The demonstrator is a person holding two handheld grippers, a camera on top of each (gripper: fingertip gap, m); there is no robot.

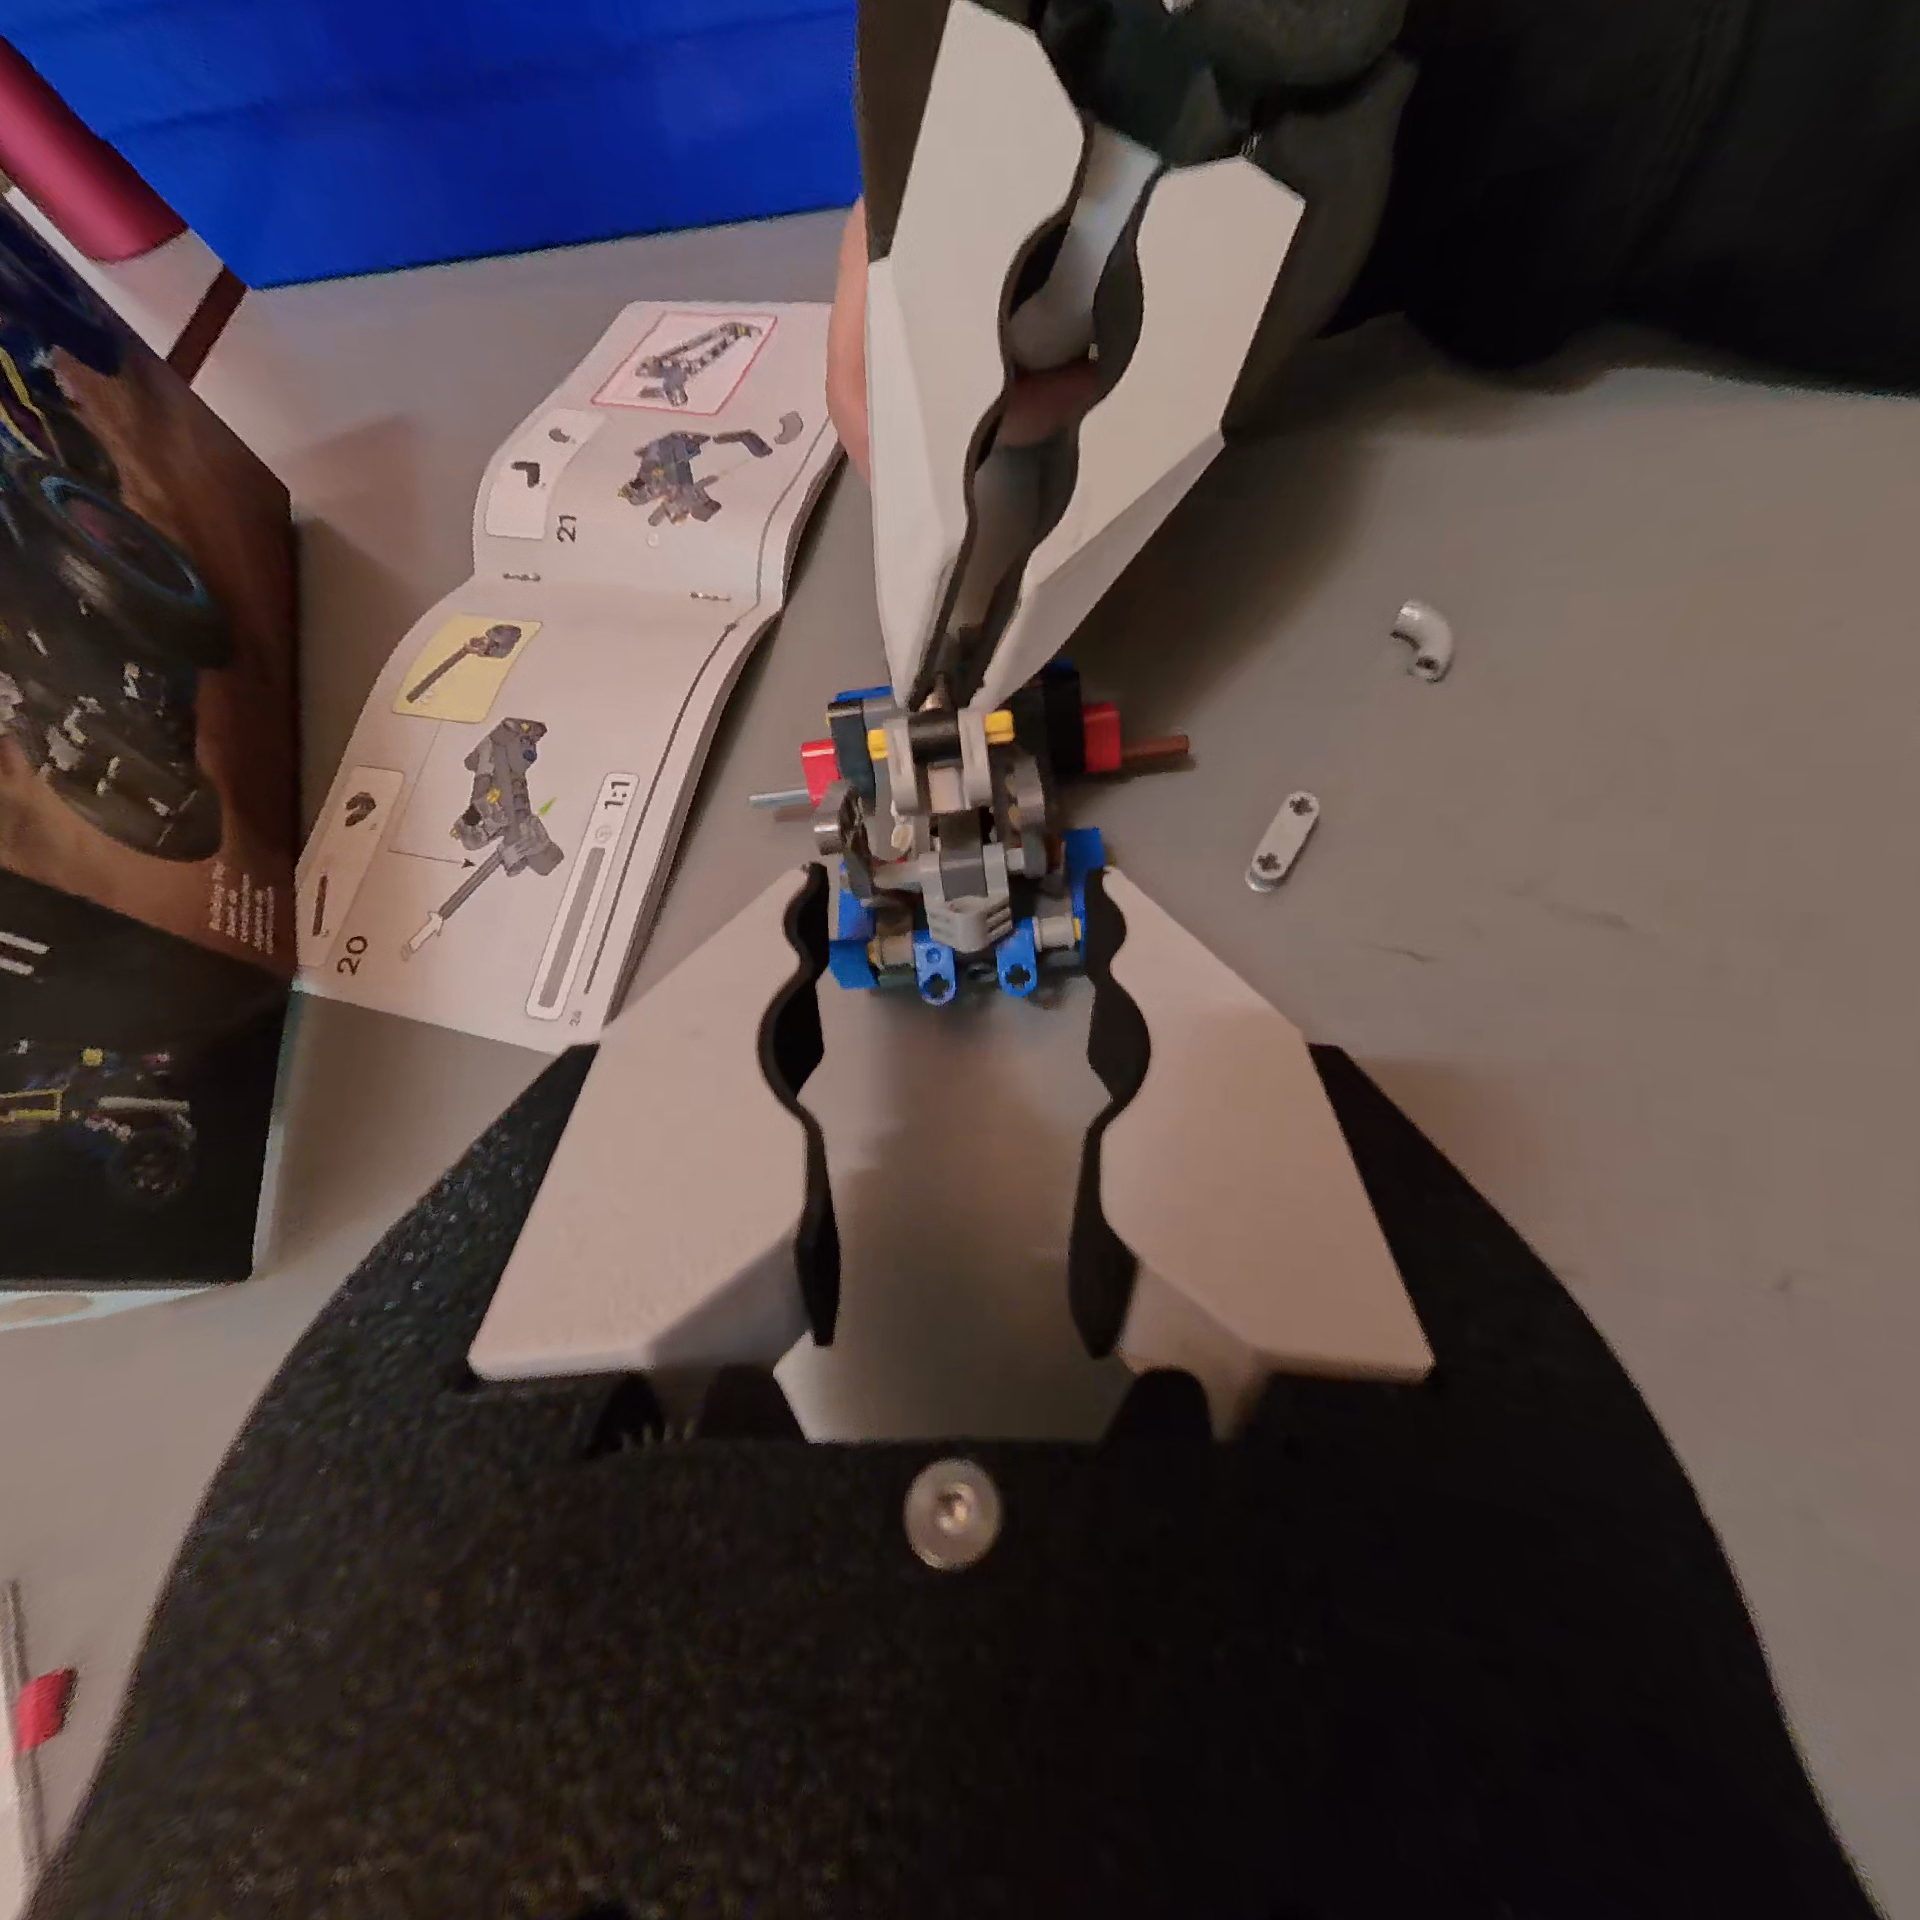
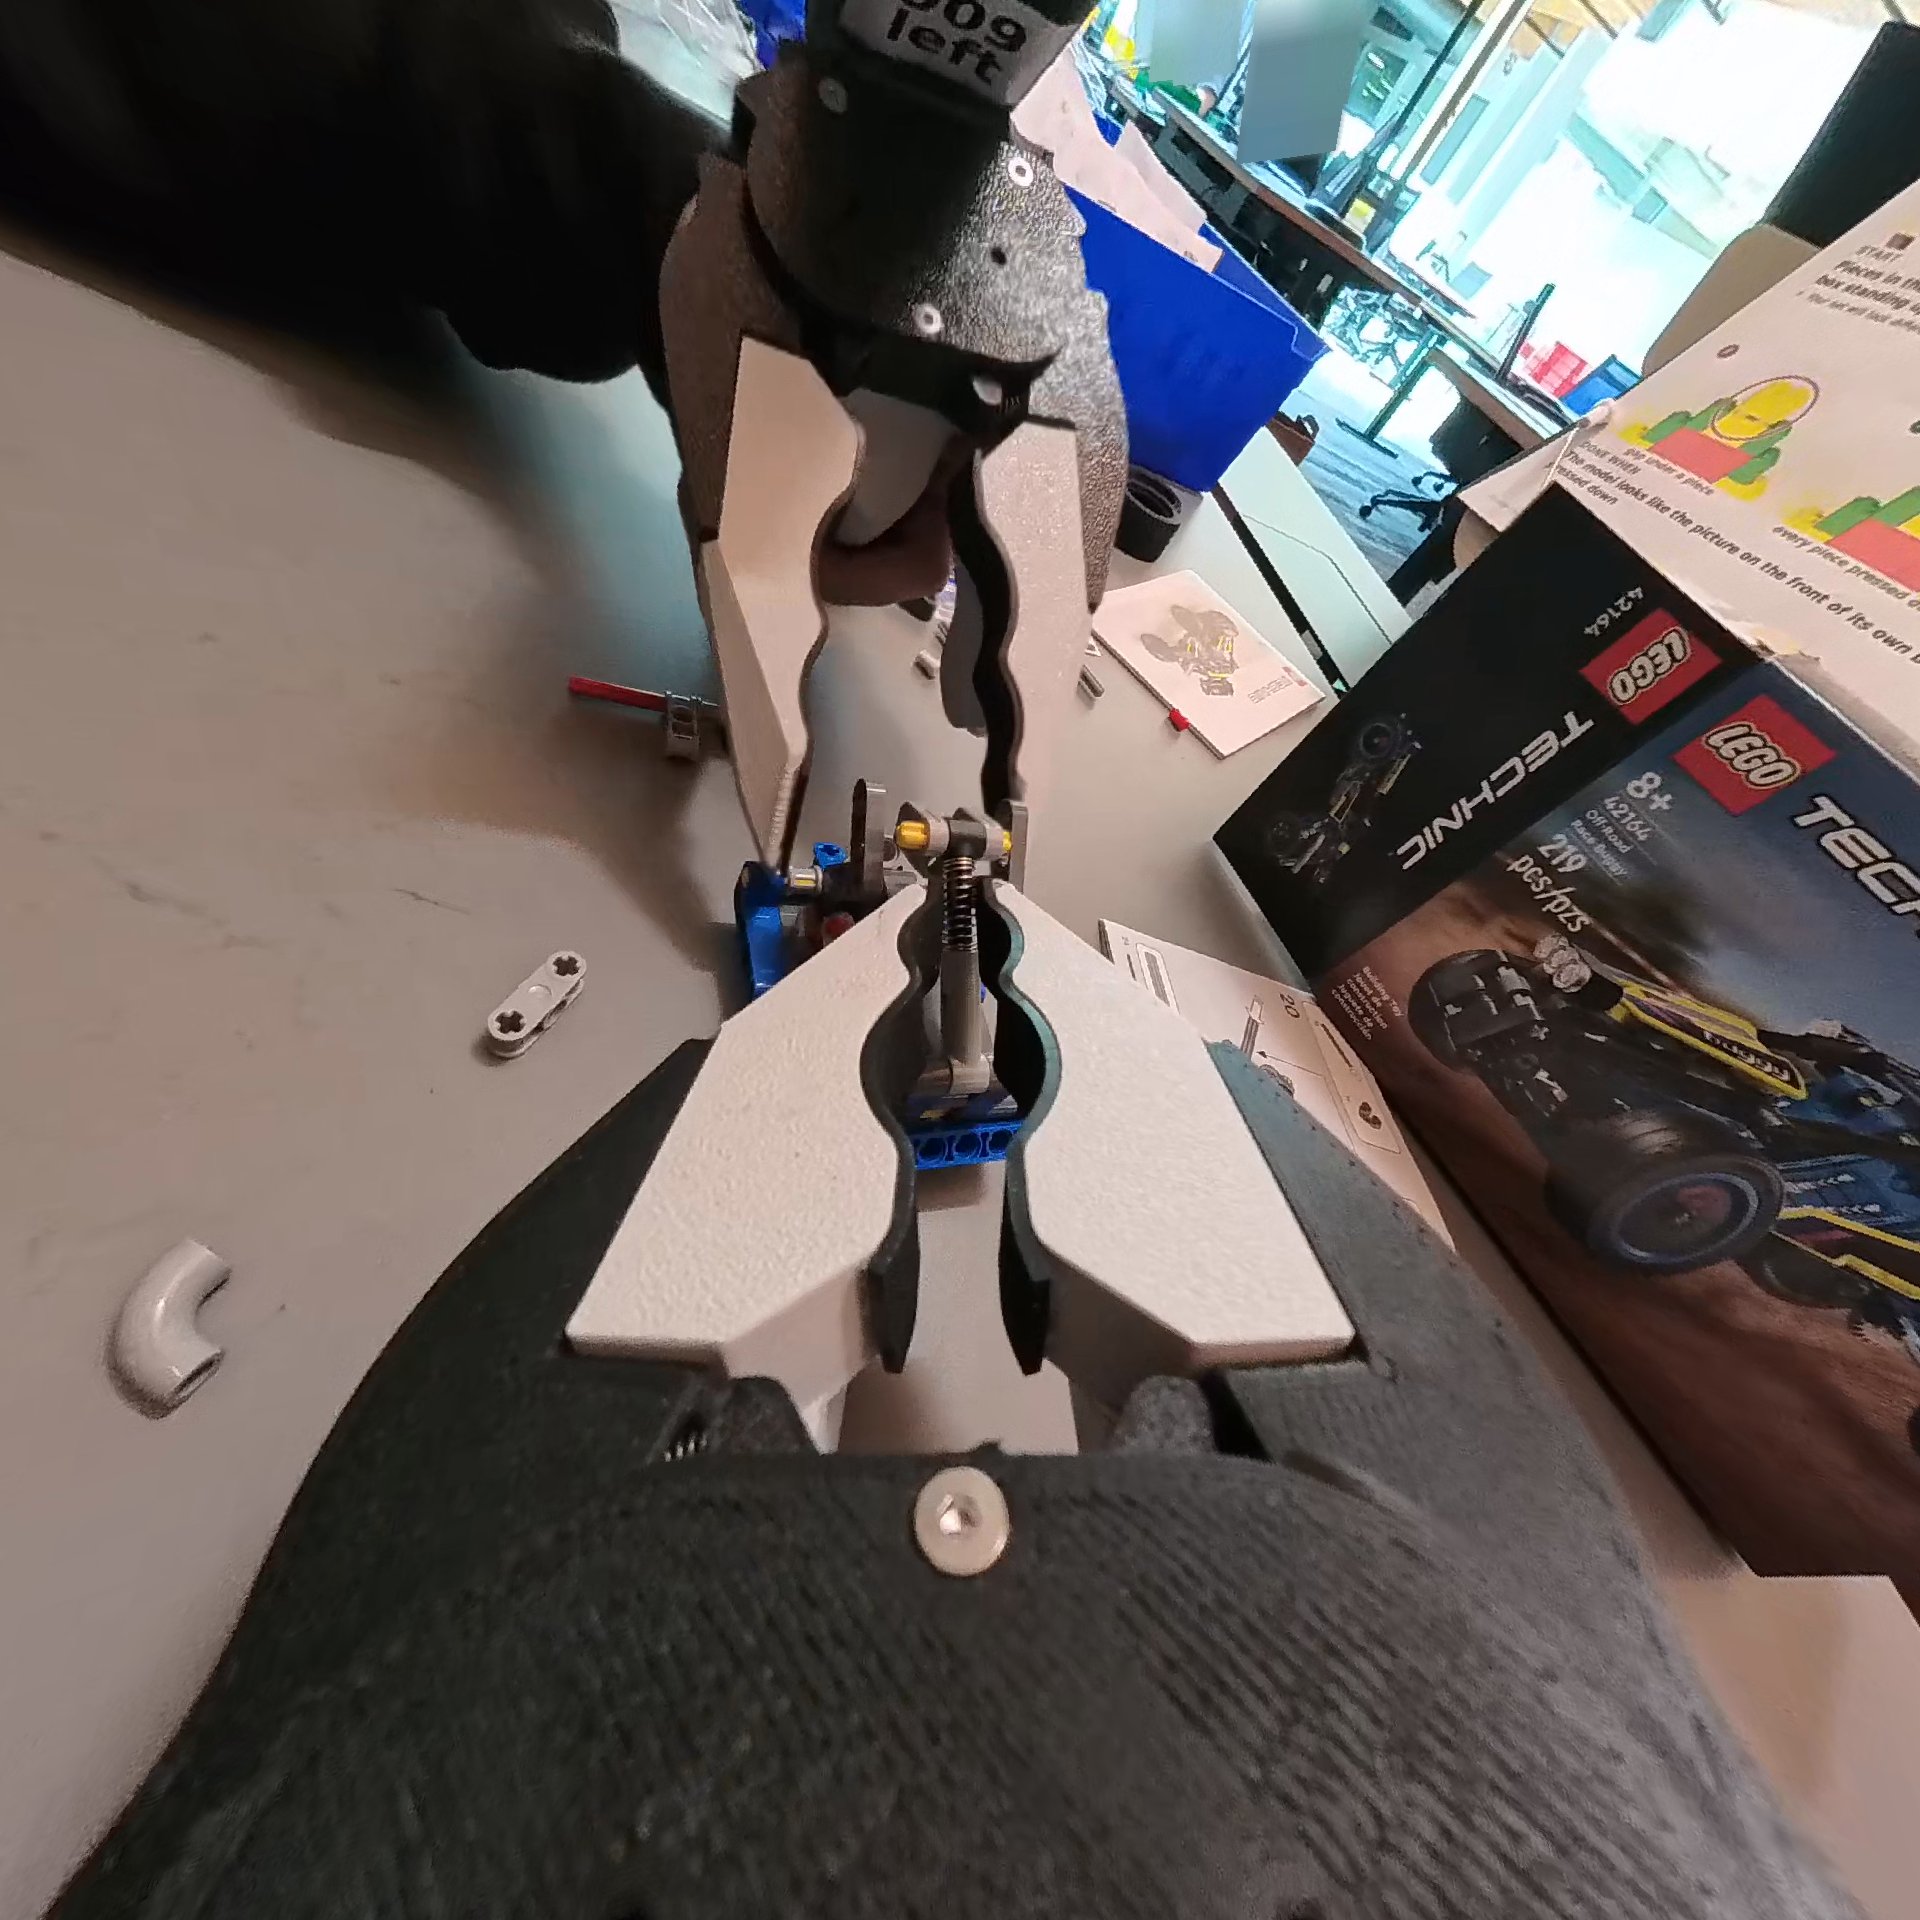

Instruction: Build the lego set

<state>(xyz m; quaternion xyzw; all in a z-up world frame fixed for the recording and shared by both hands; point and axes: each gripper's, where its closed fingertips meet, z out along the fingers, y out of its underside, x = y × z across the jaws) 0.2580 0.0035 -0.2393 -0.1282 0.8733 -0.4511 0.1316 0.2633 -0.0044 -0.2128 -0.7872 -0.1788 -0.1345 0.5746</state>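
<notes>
Straddling the brick model, my left gripper's fingers stand released, clear of it. Right gripper fingers clench its shock absorber on the bench.

Your left tongs spread wide, fingers apart, level and low, your right tongs tips nearly together, angled down from opposite.

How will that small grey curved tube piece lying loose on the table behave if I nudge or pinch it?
The curved tube piece looks like small hard plastic, so probably light and stiff. Its glossy rounded surface may slip between jaws. Lying flat on its bend on the table, it would likely slide or spin rather than roll.
</notes>
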